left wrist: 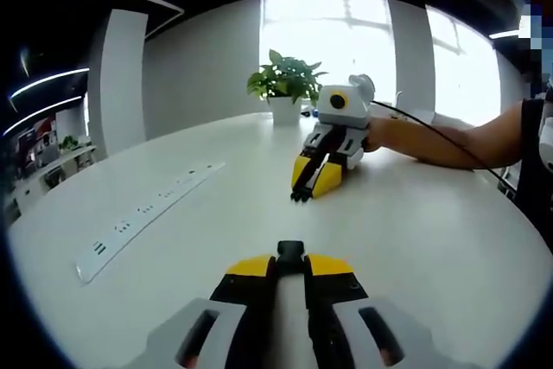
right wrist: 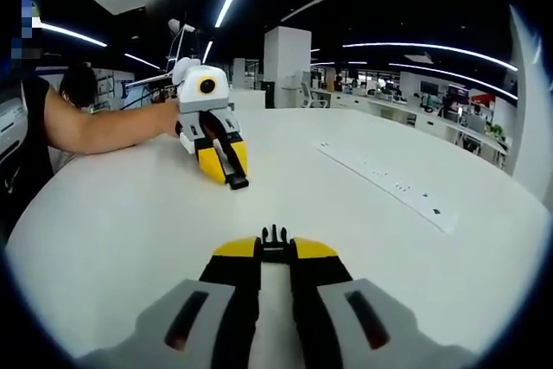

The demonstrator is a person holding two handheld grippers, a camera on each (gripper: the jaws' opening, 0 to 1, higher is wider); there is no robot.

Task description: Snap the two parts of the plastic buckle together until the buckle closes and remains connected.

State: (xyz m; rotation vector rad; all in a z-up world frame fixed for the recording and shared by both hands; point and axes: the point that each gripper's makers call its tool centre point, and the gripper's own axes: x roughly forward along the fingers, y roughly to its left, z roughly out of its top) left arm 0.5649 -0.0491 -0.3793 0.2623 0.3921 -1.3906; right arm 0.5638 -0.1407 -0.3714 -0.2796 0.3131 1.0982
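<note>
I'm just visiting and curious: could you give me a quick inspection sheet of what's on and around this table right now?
Surface: white round table.
Job's things: socket half and pronged half, apart, not joined.
Clutter: nothing seen.
Grippers: left claw shut on socket half; right claw shut on pronged half; tips face each other.
Cables: black cable runs along a person's arm.
Surroundings: power strip, plant, windows.

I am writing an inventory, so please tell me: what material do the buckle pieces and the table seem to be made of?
Both buckle pieces, the socket half and the pronged half, look like black moulded plastic, matte, with crisp edges. The table appears to be smooth white laminate with a faint sheen; what lies under its surface cannot be seen.
</note>
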